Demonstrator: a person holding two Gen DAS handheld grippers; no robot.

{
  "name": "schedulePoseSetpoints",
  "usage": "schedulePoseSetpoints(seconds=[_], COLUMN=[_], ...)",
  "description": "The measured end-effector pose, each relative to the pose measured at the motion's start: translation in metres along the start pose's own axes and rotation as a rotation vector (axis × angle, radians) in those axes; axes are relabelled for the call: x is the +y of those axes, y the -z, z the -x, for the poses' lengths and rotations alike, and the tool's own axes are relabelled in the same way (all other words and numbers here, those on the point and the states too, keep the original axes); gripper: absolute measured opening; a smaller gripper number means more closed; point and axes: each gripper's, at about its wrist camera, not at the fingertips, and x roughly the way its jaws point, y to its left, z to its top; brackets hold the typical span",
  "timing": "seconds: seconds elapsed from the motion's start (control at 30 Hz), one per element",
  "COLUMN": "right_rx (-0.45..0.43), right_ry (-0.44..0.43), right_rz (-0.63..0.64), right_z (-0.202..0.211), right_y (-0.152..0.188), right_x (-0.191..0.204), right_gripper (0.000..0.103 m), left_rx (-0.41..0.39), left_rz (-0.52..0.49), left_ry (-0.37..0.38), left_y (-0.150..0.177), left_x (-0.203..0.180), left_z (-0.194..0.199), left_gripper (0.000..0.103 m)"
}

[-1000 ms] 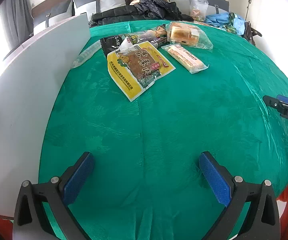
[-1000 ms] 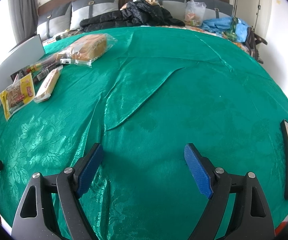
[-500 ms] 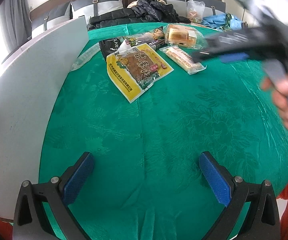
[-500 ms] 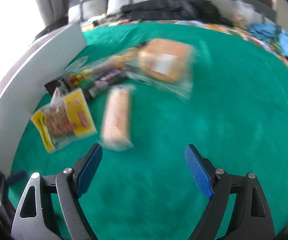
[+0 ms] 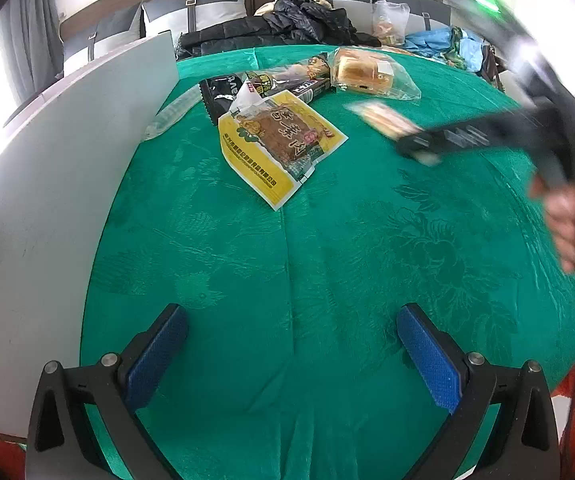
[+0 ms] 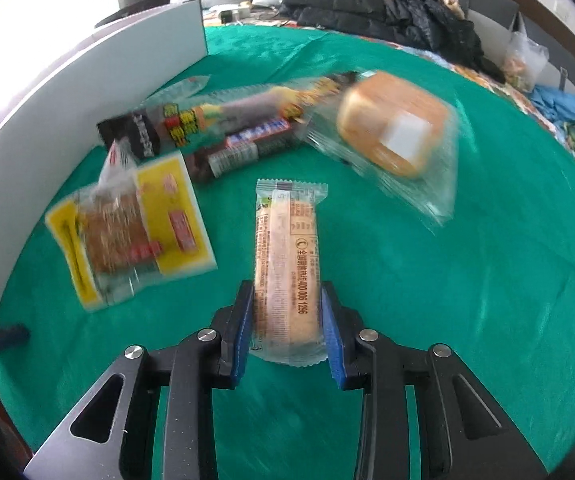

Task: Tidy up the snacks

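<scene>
Snack bar (image 6: 287,264) (wrapper reads "400 006 1296") sits between the closing right claw (image 6: 287,320), pads touching.

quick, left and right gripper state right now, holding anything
left gripper: open, nothing between its pads, only green tablecloth beneath.
right gripper: jaws closing on the long wrapped snack bar, pads against both its sides.
</scene>
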Motion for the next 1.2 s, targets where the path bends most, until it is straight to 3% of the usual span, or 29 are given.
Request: schedulePoseSetpoints(seconds=[0.2, 0.33, 0.37, 0.4, 0.43, 0.63, 1.03, 1.2], right_rx=[-0.081, -0.119, -0.118, -0.127, -0.133, -0.113, -0.113, -0.113], right_ry=[0.085, 0.179, 0.195, 0.203, 0.223, 0.167, 0.176, 0.175], right_rz=[-0.04, -0.109, -0.124, -0.134, -0.142, -0.239, -0.26, -0.26], right_z=[0.032, 0.042, 0.042, 0.042, 0.041, 0.035, 0.037, 0.038], right_y=[0.061, 0.08, 0.083, 0.084, 0.085, 0.081, 0.086, 0.087], right_x=[-0.048, -0.087, -0.095, -0.1, -0.104, -0.129, -0.129, -0.129], right_gripper=[0.034, 0.037, 0.045, 0.062, 0.068, 0.085, 0.087, 0.087], left_rx=[-0.002, -0.004, -0.004, -0.004, -0.004, 0.003, 0.016, 0.08], left_rz=[0.011, 0.017, 0.019, 0.019, 0.02, 0.031, 0.034, 0.026], left_ry=[-0.008, -0.012, -0.014, -0.015, -0.016, -0.023, -0.018, -0.004], left_y=[0.0, 0.0, 0.0, 0.0, 0.0, 0.0, 0.0, -0.014], left_x=[0.0, 0.001, 0.0, 0.0, 0.0, 0.0, 0.001, 0.003], left_z=[0.0, -0.001, -0.001, -0.001, -0.001, -0.001, 0.0, -0.008], left_gripper=[0.103, 0.103, 0.103, 0.103, 0.103, 0.103, 0.103, 0.103])
